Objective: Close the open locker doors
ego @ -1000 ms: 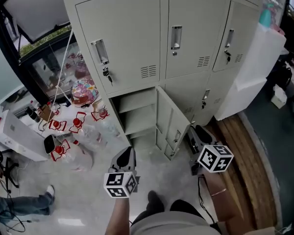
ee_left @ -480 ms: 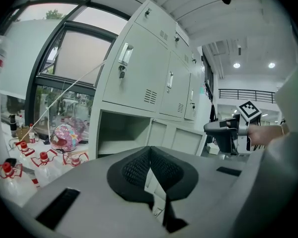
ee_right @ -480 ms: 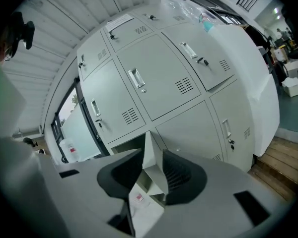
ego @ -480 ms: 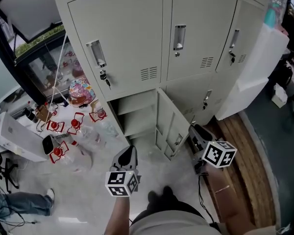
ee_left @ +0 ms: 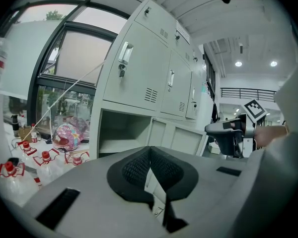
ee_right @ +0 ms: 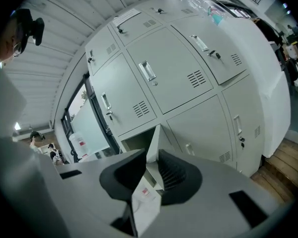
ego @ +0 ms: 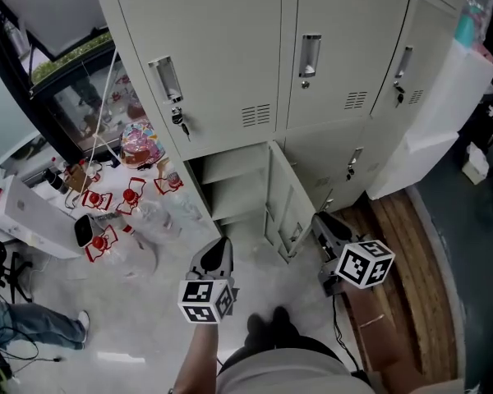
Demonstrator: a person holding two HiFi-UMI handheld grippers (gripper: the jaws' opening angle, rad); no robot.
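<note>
Right gripper (ee_right: 150, 165): black ribbed pads part-spread, just been closing, nothing pinched. Edge of open pale-grey metal locker door (ee_right: 156, 135) shows through gap, beyond tips. Left gripper (ee_left: 150, 150): pads meet at tips, empty. Head view: both grippers low over pale speckled floor (ego: 148, 318), right one near door's free edge, not touching. Door hangs wide on bottom-row shelved compartment (ego: 230, 189) of tall locker bank (ego: 222, 64); other visible doors closed.

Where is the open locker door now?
Head view, centre: the open locker door is swung out from the bottom row, right of its compartment and below the closed upper lockers.
</note>
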